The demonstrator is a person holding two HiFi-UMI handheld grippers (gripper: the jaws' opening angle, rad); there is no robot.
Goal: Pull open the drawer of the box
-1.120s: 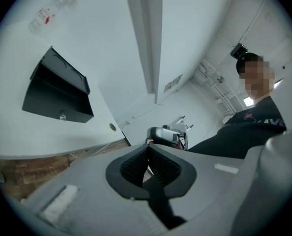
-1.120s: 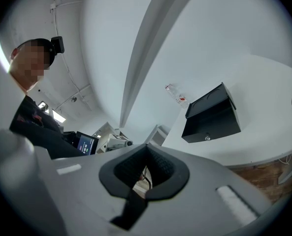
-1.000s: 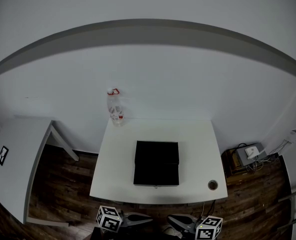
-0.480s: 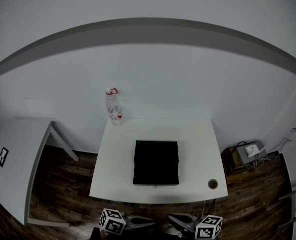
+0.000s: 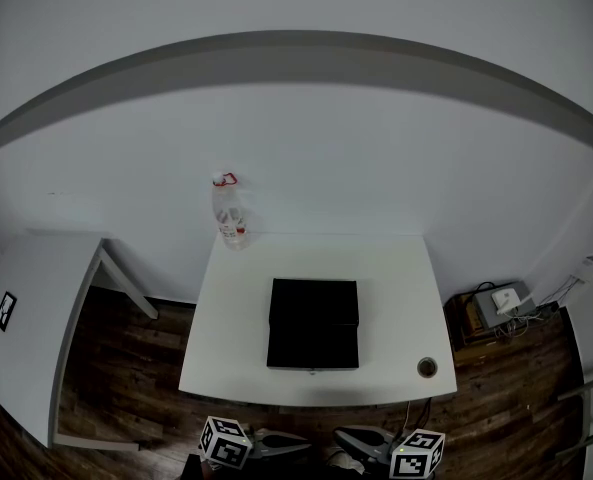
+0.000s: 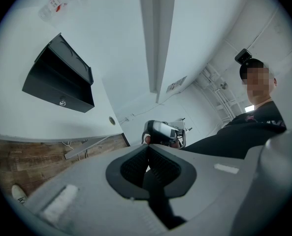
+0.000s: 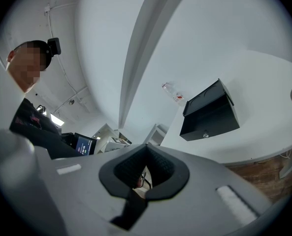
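Note:
A black box (image 5: 313,325) sits in the middle of the white table (image 5: 234,313). Its drawer front faces the near edge, looks flush with the box, and carries a small silver knob (image 6: 63,102), also the knob (image 7: 205,135). Both grippers hang below the table's near edge, apart from the box. My left gripper (image 5: 304,445) is shut with nothing between its pads; in its own view the left gripper (image 6: 146,147) points across at the other hand. My right gripper (image 5: 339,436) is likewise shut and empty, as the right gripper (image 7: 146,146) shows. The box (image 6: 57,80) lies up left; the box (image 7: 210,111) lies right.
A clear plastic bottle (image 5: 229,213) with a red cap ring stands at the table's far left corner. A small round object (image 5: 427,368) rests near the front right corner. A second white table (image 5: 26,318) stands left; cables and a device (image 5: 501,308) lie on the wooden floor right.
In the head view my left gripper has edged slightly to the right. The right gripper and the box stay where they were.

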